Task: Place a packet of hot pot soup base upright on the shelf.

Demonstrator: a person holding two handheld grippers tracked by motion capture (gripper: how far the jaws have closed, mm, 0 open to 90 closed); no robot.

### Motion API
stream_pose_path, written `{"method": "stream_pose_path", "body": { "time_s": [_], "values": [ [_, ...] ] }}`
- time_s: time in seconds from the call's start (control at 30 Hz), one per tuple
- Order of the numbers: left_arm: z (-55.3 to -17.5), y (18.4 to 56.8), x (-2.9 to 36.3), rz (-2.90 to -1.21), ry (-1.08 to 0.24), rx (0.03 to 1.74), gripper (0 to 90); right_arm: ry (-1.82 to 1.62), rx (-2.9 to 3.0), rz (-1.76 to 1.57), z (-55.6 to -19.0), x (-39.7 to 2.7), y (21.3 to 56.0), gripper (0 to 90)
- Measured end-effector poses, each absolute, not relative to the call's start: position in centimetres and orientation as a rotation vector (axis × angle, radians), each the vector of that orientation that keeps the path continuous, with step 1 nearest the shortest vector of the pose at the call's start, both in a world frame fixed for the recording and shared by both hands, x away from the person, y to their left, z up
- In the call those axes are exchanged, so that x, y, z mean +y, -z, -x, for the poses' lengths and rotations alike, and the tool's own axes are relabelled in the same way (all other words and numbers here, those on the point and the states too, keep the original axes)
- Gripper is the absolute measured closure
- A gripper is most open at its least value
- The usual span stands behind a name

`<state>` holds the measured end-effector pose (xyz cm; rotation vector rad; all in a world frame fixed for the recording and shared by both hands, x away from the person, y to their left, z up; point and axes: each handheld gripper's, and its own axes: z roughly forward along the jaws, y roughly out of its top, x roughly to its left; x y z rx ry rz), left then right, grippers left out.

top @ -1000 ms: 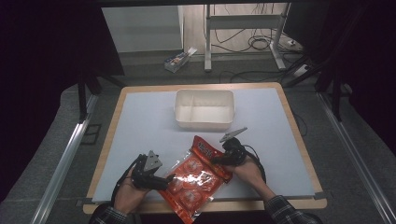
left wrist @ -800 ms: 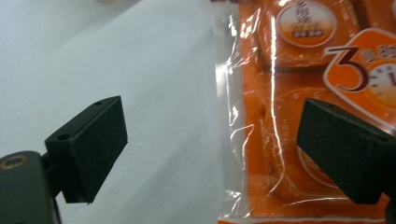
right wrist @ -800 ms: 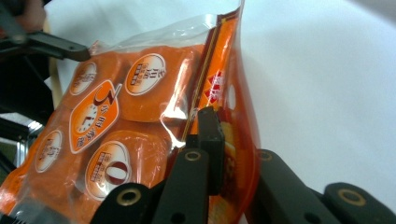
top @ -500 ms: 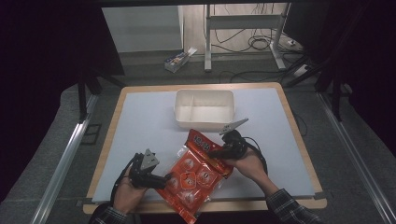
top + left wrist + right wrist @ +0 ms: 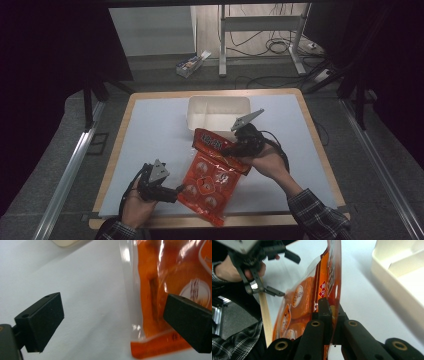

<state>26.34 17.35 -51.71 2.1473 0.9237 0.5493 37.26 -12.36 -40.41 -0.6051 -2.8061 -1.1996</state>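
**The orange bag goes up at one end**

A second ago the orange snack bag (image 5: 212,175) lay low near the front of the desk (image 5: 150,130), with both tools at its sides. Now the right tool (image 5: 231,149) has lifted the bag's top end higher and nearer the white tray (image 5: 218,111). The left tool (image 5: 176,191) has stayed where it was, and its jaws have just been opening. They stand wide apart now, and the bag's edge sits between them, but the pads do not press on it.

The right tool is closed tight on the top edge of the bag. In the right gripper view the bag (image 5: 317,295) stands on its side and hangs down from that grip.

The bag is shiny and orange-red, with a red strip across the top and round pictures of snacks on the front. It has a clear plastic edge (image 5: 130,295) along its side. Its bottom end reaches the front edge of the desk.
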Motion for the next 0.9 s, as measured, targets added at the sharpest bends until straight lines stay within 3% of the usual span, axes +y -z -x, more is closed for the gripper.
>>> {"method": "stream_pose_path", "body": {
  "time_s": [0.4,0.9],
  "values": [
    [-26.3,51.7,17.2,-2.145,-0.554,0.916,3.1,1.29,-2.83,0.568,-37.4,-12.6,35.0,89.0],
    [-26.4,51.7,17.1,-2.146,-0.536,0.904,3.1,1.34,-2.908,0.61,-38.8,-13.3,31.6,89.0]
  ]
}}
